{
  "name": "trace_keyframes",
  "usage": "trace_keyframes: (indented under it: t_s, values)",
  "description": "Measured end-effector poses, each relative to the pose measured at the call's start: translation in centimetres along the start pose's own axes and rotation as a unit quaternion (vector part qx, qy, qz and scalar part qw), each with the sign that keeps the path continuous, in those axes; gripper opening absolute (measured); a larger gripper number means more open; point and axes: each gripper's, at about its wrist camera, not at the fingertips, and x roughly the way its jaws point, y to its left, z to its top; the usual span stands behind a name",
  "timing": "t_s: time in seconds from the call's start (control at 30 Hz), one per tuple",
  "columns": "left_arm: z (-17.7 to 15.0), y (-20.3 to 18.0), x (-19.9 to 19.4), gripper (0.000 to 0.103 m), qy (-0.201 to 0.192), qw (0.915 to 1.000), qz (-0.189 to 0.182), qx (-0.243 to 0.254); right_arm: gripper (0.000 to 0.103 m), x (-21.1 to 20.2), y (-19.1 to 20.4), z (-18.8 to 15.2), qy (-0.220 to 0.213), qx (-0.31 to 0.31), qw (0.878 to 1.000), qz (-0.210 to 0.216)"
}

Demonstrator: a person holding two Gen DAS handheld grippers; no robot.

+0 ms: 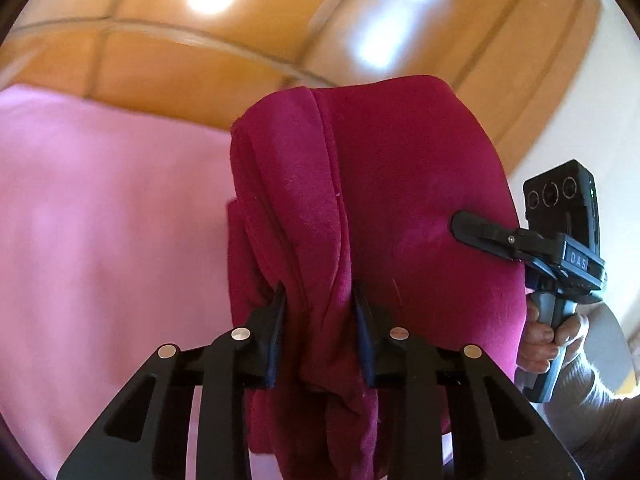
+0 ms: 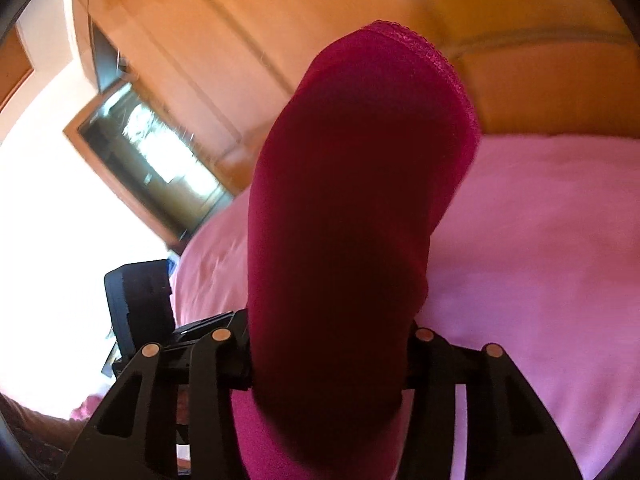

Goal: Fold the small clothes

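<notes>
Small magenta velvety garment (image 1: pixel 360 208) lifted clear above pink bedsheet (image 1: pixel 100 220), filling centre of both frames. Left gripper (image 1: pixel 320 320) clenched on bunched fabric, lower centre of left view. Right gripper (image 1: pixel 464 228) at right of left view: one finger pressed on cloth face, grip likely; own view shows fingertips buried in cloth, state cannot tell for sure. Lace-trimmed edge (image 2: pixel 420 46) at top of right view. Likely step: carry to bed, lay flat. Advice: keep both grips level, spread apart to take out sag, lower lace edge first onto sheet, avoid dragging.
</notes>
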Motion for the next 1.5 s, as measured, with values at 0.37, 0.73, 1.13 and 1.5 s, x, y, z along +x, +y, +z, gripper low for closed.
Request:
trace_keyframes:
  t_s: [0.37,0.73,1.13,1.5]
  values:
    - [3.2,-15.6,17.3,0.029,0.116,0.9833,-0.078,0.117,0.045,-16.1,-13.8,-3.4,-0.112,0.129,0.97,-0.175]
    - [1.1,-19.8,22.7,0.027,0.145,0.9688,0.009,0.2,0.068,-19.1,-19.3,-10.1,-0.122,0.217,0.933,-0.259]
    - [1.4,-19.7,22.3,0.028,0.116,0.9698,0.056,0.208,0.064,-16.4,-16.4,-4.7,-0.117,0.134,0.909,-0.377]
    - [1.1,-18.8,21.2,0.057,0.093,0.9768,0.084,0.174,0.088,-16.1,-20.5,-6.1,-0.104,0.197,0.896,-0.385]
